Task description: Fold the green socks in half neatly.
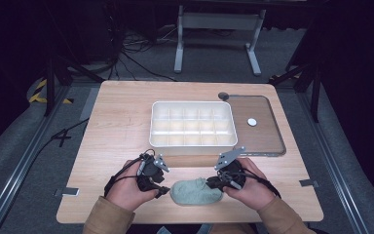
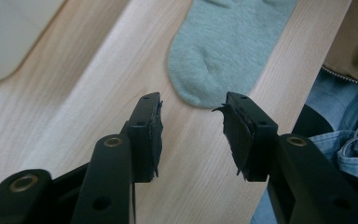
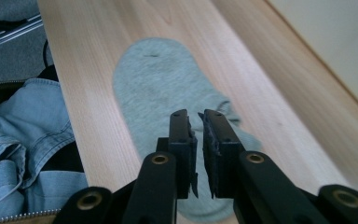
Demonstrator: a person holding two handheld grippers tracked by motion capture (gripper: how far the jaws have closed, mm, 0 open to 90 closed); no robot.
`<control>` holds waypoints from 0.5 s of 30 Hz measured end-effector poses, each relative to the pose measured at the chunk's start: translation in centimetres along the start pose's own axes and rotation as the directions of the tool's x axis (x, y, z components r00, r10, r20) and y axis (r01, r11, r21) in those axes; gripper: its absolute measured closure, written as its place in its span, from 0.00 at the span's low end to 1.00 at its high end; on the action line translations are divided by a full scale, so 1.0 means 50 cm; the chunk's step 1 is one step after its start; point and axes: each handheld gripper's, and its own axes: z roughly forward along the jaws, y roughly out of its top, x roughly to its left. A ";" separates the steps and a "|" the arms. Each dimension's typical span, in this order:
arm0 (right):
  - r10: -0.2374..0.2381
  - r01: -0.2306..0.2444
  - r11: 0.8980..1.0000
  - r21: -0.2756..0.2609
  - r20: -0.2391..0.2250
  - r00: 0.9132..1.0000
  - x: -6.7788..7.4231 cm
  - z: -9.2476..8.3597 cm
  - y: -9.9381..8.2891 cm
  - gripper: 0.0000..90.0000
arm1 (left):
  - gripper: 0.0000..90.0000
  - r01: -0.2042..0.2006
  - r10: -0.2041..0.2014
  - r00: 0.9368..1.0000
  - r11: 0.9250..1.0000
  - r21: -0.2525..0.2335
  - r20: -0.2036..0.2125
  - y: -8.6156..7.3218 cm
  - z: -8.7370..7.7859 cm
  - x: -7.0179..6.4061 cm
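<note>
- Nearest you, at the table's near edge, lies the pale green sock point(image 1: 195, 191), flat on the wood between your two hands.
- Your left gripper point(image 2: 192, 122) has its jaws spread wide, nothing between them, and the sock's rounded end sits just beyond the tips.
- Your right gripper point(image 3: 196, 130) hangs over the sock's other end with its jaws nearly together; a thin gap shows, and I cannot tell whether any fabric is pinched in it.
- Risk, as I judge it: the sock sits close to the table edge, so a drag toward you could slide it off onto your lap.
- Another risk: if the right jaws catch only a thin fold, the sock may slip free when lifted.
- The high view shows the white divided tray point(image 1: 193, 142) beyond the sock and a clear lid point(image 1: 263, 136) just right of it.
- The gripper views show the jaw gaps, which the high view leaves too small to read.
</note>
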 end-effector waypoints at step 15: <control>-0.039 0.037 0.998 0.058 0.031 0.999 0.025 0.098 -0.006 1.00 | 0.69 -0.005 0.002 0.999 0.998 0.061 0.047 0.002 0.042 -0.001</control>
